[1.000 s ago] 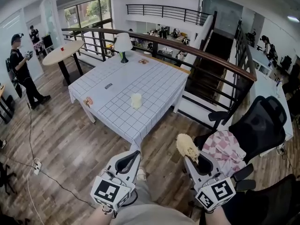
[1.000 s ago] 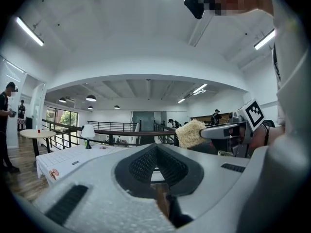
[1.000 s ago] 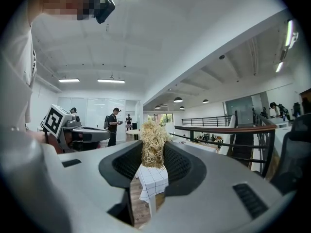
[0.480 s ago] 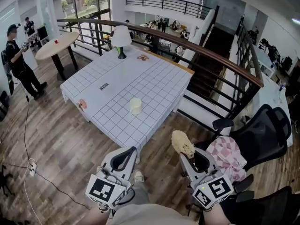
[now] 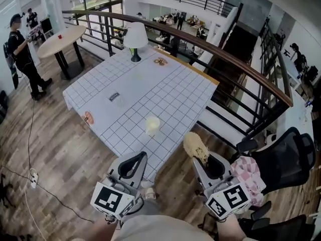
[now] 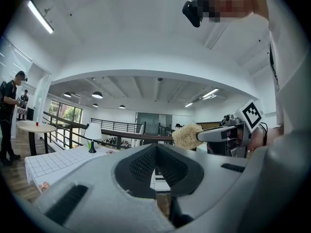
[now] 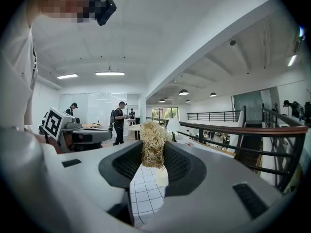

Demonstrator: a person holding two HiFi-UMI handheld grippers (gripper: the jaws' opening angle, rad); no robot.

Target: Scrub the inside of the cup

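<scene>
A pale, translucent cup (image 5: 153,125) stands upright near the front corner of the white checked table (image 5: 122,79); in the right gripper view the cup (image 7: 161,175) shows below the jaws. My right gripper (image 5: 204,158) is shut on a straw-coloured fibrous scrubber (image 5: 195,147), which sticks out past the jaw tips (image 7: 153,151). My left gripper (image 5: 133,162) is shut with nothing in it. Both grippers hang level over the wooden floor, short of the table's corner, with the cup ahead and between them. In the left gripper view the scrubber (image 6: 187,136) appears off to the right.
A white lamp (image 5: 136,37) and small items sit at the table's far end. A dark railing (image 5: 235,64) runs behind the table, with stairs beyond. An office chair with a pink checked cloth (image 5: 249,170) is at my right. A person (image 5: 21,46) stands by a round table (image 5: 61,38) at the far left.
Both grippers and the view have moved towards the table, so its corner and the cup are closer. The scrubber stays in the right gripper; the left stays shut.
</scene>
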